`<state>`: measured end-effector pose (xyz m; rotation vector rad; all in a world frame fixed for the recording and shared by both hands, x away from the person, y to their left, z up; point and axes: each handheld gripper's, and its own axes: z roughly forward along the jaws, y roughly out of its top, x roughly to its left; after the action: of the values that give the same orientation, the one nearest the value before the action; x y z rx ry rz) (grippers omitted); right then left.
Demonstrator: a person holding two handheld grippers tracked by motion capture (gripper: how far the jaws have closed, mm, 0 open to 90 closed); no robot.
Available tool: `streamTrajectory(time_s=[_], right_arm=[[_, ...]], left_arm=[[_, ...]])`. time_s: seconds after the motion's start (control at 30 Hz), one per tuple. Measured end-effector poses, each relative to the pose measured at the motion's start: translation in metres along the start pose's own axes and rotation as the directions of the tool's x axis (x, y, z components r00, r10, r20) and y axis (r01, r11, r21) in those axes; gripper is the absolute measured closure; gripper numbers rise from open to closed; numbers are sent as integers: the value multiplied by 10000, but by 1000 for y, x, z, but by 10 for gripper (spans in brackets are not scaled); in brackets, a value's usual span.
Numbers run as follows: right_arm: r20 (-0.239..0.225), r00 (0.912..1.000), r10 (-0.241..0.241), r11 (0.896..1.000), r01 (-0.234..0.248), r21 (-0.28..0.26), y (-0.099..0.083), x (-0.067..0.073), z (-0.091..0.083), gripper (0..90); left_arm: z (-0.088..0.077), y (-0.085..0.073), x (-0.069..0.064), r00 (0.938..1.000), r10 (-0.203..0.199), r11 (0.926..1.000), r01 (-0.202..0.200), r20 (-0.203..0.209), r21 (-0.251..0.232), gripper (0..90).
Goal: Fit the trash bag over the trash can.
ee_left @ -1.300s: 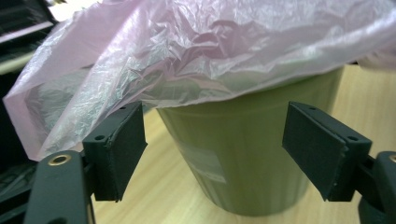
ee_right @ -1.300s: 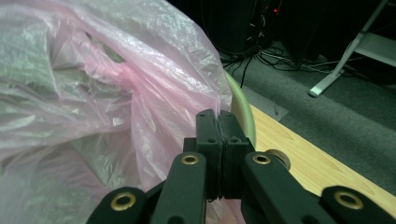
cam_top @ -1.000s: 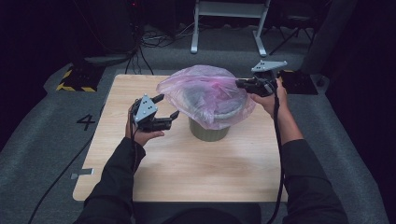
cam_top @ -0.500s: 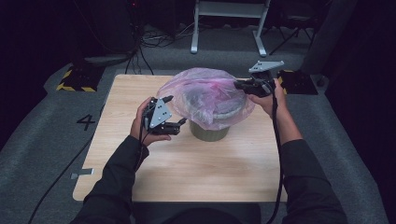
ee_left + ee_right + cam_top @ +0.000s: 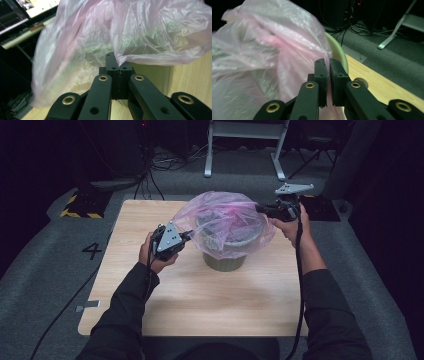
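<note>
A translucent pink plastic bag [image 5: 225, 222] billows over an olive-green bin [image 5: 225, 262] in the middle of the wooden table [image 5: 200, 305]. My left gripper [image 5: 187, 236] is at the bag's left edge. Its jaws have just been closing, and in the left gripper view [image 5: 117, 62] they are shut with a fold of the bag [image 5: 100, 32] pinched between them, the bin [image 5: 152, 75] behind. My right gripper [image 5: 260, 209] is shut on the bag's right edge. The right gripper view [image 5: 329, 67] has the film [image 5: 262, 50] between the pads, beside the bin's rim [image 5: 338, 53].
Grey carpet surrounds the table, with a "4" mark [image 5: 92, 251] at the left. A metal stand's legs [image 5: 245, 150] and floor cables [image 5: 165, 162] lie behind. A yellow-black striped block [image 5: 80, 205] sits back left, a dark box [image 5: 325, 207] back right.
The left gripper moved right to the bag's left edge and shut on it. The right gripper held its place on the bag.
</note>
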<state>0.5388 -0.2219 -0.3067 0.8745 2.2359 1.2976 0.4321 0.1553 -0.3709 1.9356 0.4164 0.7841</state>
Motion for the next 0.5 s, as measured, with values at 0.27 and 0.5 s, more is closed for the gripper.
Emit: streamTrajectory(time_s=[0.27,0.5], right_arm=[[732,9867,1449,9894,-1438,-201,-10,-25,3,857],[1704,9598,2229,9743,-2251,-66,-24,-46,14,857]], left_arm=[[1,-15,6,9985,-62,9984,32,545,560,900],[8,-34,9,9984,-139,9920,69,551,1259,900]])
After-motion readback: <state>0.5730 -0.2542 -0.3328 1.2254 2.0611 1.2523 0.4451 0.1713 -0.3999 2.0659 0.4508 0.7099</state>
